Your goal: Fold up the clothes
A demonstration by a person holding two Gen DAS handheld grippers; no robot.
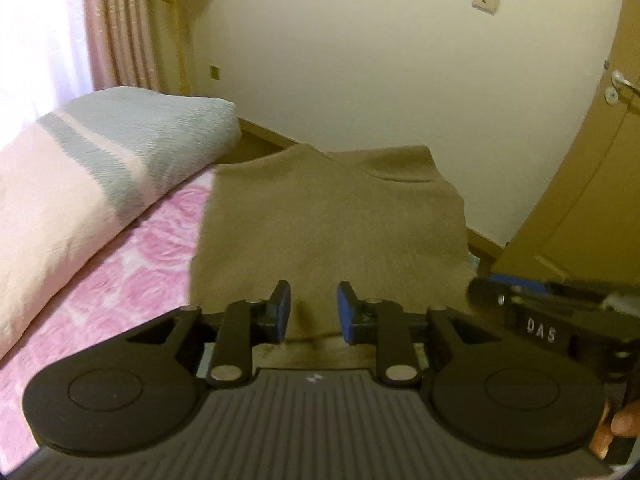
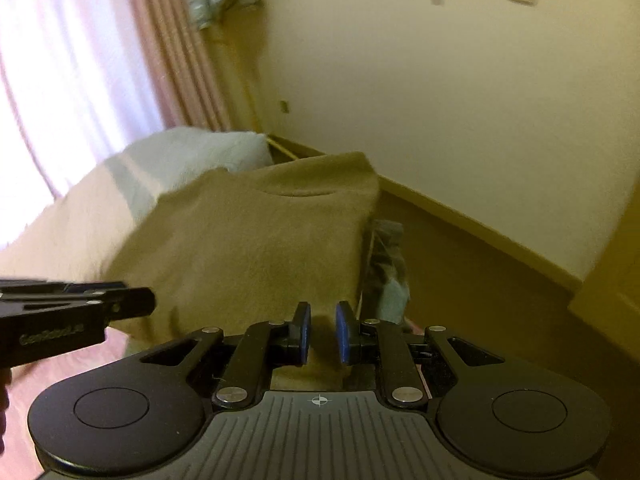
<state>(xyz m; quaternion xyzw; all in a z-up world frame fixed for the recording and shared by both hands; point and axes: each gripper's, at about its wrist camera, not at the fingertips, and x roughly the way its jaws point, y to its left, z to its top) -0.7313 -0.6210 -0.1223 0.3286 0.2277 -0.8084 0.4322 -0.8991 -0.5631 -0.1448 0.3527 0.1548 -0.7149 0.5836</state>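
Sweater (image 1: 332, 220), tan and knitted, lies flat on a bed with a pink rose-patterned sheet (image 1: 120, 272), its neckline at the far end toward the cream wall (image 1: 360, 60). In the left wrist view the left gripper (image 1: 312, 312) hovers over the sweater's near hem with its blue-padded fingers (image 1: 346, 308) parted and only a gap between them; the pads press on nothing. The garment's left edge runs straight beside bare sheet, and beyond that strip lies a folded pink and grey striped quilt (image 1: 100, 168), near the sweater but apart from it. The sweater's right edge lies along the side of the bed, with brown floor (image 2: 480, 280) below it. In the right wrist view the right gripper (image 2: 322, 332) is at the near right corner of the sweater, its fingers narrowly parted with tan fabric showing in the gap; whether the pads pinch that cloth cannot be told. The floor to the right is open as far as the skirting board (image 2: 480, 236). A wooden door (image 1: 592, 184) with a metal handle stands at the far right, and pink curtains (image 2: 180, 60) hang at the far left.
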